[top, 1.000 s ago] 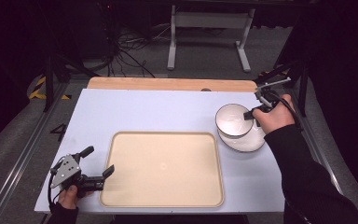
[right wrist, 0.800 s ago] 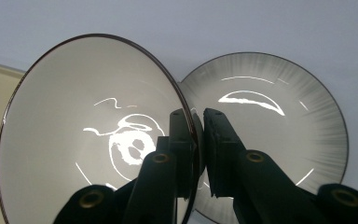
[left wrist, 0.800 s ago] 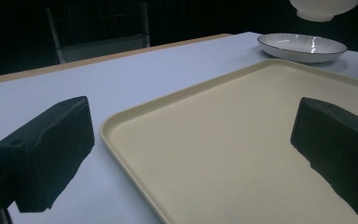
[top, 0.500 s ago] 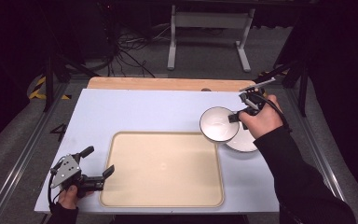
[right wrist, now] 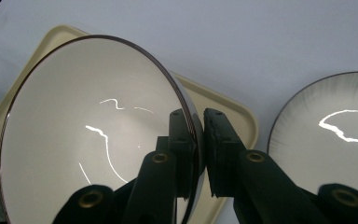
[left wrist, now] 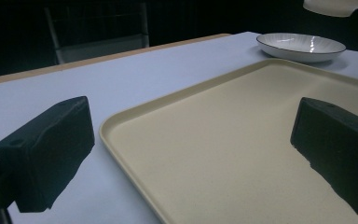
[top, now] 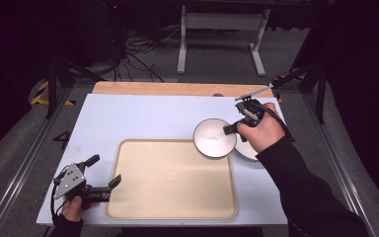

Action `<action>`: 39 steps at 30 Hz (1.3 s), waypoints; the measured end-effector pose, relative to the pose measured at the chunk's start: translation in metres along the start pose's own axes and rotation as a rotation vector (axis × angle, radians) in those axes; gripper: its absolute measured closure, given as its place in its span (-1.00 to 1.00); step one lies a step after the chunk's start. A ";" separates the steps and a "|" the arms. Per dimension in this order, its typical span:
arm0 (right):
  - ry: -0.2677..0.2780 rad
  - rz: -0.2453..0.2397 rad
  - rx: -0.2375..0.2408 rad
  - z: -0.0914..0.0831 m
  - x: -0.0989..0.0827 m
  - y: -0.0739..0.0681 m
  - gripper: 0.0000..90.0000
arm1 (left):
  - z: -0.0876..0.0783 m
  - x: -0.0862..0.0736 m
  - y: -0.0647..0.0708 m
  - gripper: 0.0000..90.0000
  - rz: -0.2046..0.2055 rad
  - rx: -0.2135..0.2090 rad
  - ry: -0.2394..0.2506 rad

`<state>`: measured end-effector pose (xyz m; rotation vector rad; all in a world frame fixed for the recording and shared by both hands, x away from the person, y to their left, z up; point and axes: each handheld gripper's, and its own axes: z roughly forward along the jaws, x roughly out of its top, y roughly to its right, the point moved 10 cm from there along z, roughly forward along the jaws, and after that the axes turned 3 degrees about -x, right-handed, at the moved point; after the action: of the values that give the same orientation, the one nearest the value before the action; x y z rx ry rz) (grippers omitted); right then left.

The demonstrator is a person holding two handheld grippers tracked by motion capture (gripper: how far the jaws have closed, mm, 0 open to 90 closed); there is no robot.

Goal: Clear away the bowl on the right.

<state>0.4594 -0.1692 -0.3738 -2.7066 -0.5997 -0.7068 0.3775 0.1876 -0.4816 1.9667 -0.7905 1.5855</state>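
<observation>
Jaws of right gripper (right wrist: 199, 140) clamped on one bowl (top: 213, 138); left gripper (top: 103, 178) wide, empty; one plate (left wrist: 301, 45), one tray (top: 128, 207).

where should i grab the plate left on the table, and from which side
Take the plate by its thin raised rim, one jaw inside and one outside, as the right gripper holds the bowl. It lies flat and shallow, so nothing else offers purchase. Come from above at its right edge, probably: the bowl hangs over its left side.

Your bowl (right wrist: 88, 140): glossy glazed ceramic, smooth, light streaks. Plate (right wrist: 326, 135) glazed alike. Tray (left wrist: 223, 140): matt cream plastic, faintly grainy. Your table (top: 143, 118): matt, wood strip (top: 168, 89) behind.
</observation>
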 end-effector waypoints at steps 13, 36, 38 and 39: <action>-0.003 -0.072 0.087 0.010 0.002 -0.045 0.82 | 0.000 0.000 0.000 -1.00 0.003 -0.001 -0.006; -0.008 -0.118 0.201 0.035 0.003 -0.091 0.81 | 0.000 0.000 0.000 -1.00 0.004 -0.002 -0.004; -0.008 -0.121 0.202 0.040 0.003 -0.093 0.81 | 0.000 0.000 0.001 -1.00 0.001 -0.002 -0.003; -0.012 -0.124 0.202 0.043 0.002 -0.094 0.81 | 0.000 0.000 0.000 -1.00 0.005 -0.003 -0.004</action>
<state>0.4351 -0.0711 -0.3935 -2.5064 -0.8023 -0.6242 0.3770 0.1875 -0.4819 1.9681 -0.7992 1.5827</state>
